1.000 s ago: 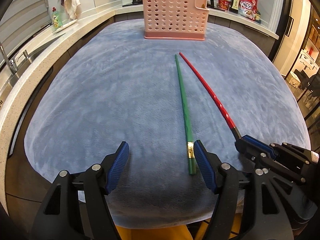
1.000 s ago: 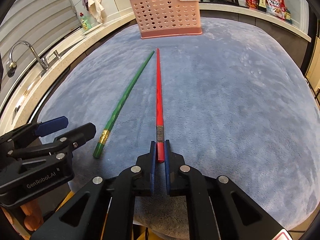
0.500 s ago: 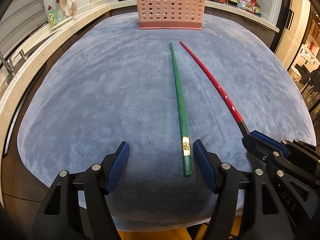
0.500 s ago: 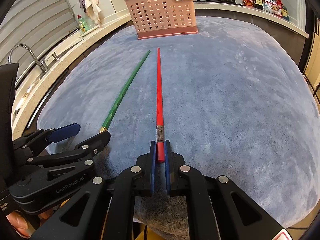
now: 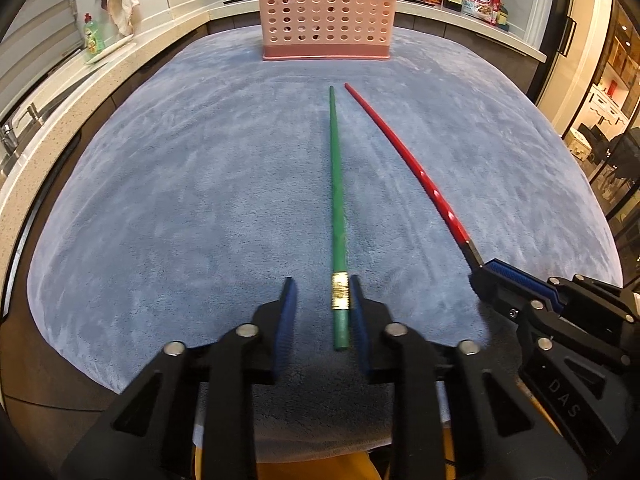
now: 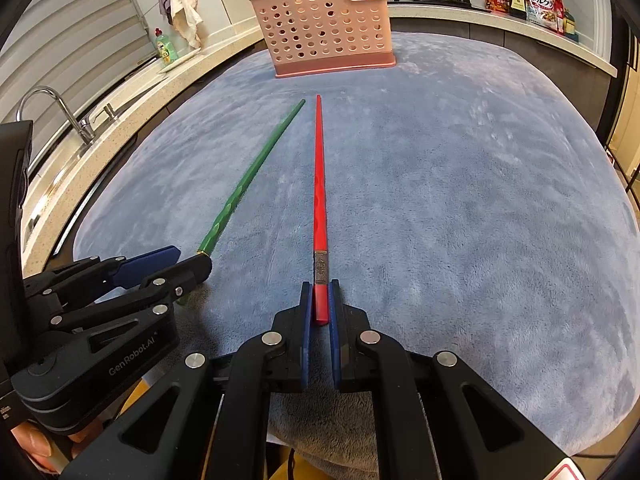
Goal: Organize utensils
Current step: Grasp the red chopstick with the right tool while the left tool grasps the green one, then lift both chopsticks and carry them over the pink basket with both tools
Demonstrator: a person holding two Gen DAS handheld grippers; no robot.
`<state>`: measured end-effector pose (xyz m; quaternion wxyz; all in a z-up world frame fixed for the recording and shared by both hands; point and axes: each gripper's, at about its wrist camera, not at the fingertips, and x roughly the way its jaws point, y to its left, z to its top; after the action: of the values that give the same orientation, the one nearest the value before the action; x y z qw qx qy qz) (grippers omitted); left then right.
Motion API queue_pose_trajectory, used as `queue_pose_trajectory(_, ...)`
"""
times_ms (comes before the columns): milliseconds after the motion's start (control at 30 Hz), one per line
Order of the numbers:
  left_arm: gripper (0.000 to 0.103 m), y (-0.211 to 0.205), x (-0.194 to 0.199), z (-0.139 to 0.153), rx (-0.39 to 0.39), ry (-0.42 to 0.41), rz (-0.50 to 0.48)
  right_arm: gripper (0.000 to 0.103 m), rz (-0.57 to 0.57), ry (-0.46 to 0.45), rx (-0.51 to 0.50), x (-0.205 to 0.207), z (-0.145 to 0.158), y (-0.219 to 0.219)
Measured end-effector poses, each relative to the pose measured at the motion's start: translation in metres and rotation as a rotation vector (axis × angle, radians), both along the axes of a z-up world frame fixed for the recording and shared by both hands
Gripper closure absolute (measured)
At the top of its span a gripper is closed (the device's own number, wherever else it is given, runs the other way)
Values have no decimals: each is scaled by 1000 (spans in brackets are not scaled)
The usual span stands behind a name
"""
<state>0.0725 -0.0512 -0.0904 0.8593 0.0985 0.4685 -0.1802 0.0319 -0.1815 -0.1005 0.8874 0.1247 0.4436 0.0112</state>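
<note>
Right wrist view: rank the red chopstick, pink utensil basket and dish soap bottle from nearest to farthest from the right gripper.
1. Red chopstick: clamped between the right gripper pads, running straight ahead.
2. Pink utensil basket: on the far end of the blue cloth, ahead.
3. Dish soap bottle: on the counter, far left, beyond the basket.

A plush, matt blue-grey cloth (image 5: 200,184) underlies the glossy green chopstick (image 5: 337,184), glossy red chopstick (image 6: 319,184) and perforated pink plastic basket (image 5: 324,12).

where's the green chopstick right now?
The green chopstick lies on the blue cloth, just left of the red chopstick, tip toward the pink basket. Its near end sits between the closing left gripper jaws.
</note>
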Motion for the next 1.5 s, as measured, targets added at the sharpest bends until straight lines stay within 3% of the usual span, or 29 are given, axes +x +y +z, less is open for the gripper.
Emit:
queue_pose_trajectory(133,95,1,1,1,-20,20,-7,96,0,1,-1,0,0,0)
queue_pose_trajectory(633,96,9,0,12,-86,62,5,96,-5,-13,6,-7,5,-2)
queue_pose_trajectory(1100,96,24,4,77,-198,-10,17,96,-19,-121,17,-19,67,-14)
queue_pose_trajectory(1500,96,21,29,145,-237,-163,-2,96,-49,-232,-15,2,134,-38)
